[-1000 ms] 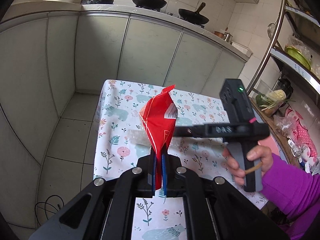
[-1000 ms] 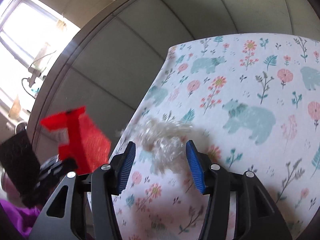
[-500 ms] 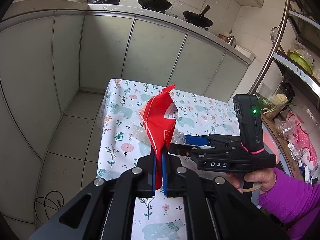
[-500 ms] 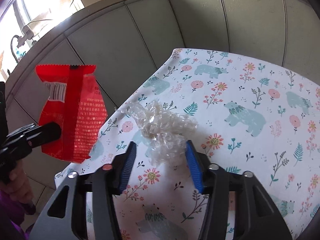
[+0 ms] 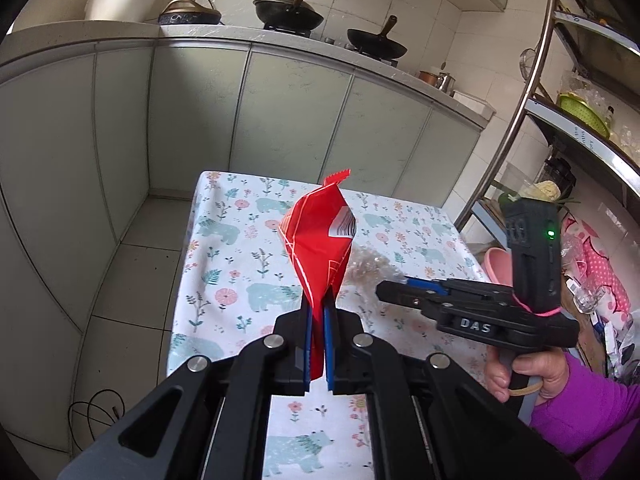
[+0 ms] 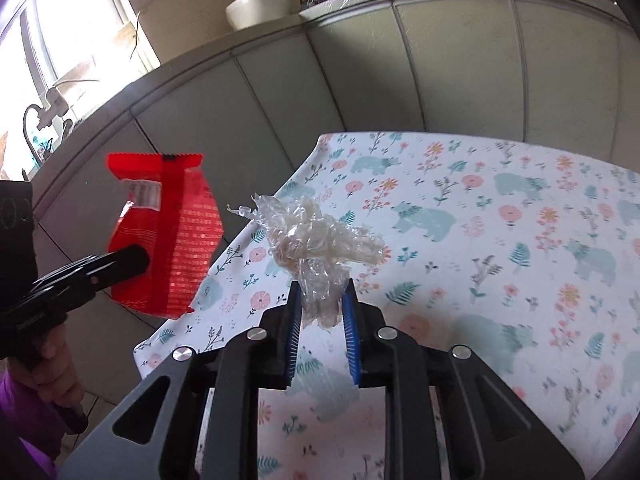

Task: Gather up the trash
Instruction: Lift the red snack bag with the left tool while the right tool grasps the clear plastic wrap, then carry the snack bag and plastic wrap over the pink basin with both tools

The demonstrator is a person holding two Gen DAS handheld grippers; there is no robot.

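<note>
Crowding the counter (image 5: 240, 36): two woks (image 5: 289, 12), white bowl (image 5: 120, 2).

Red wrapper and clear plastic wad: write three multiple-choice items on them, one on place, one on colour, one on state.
1. Where is the red wrapper?
A. flat on the tablecloth
B. clamped in the left gripper
C. on the counter

2. What colour are the gripper pads?
A. blue
B. green
C. yellow

3. The clear plastic wad is
A. folded flat
B. inside the wrapper
C. crumpled, between the right gripper's closing jaws

Key: 1 B, the wrapper stands up from shut jaws; 2 A, blue strips line both jaws; 3 C, the wad bulges out above the pads.
</note>
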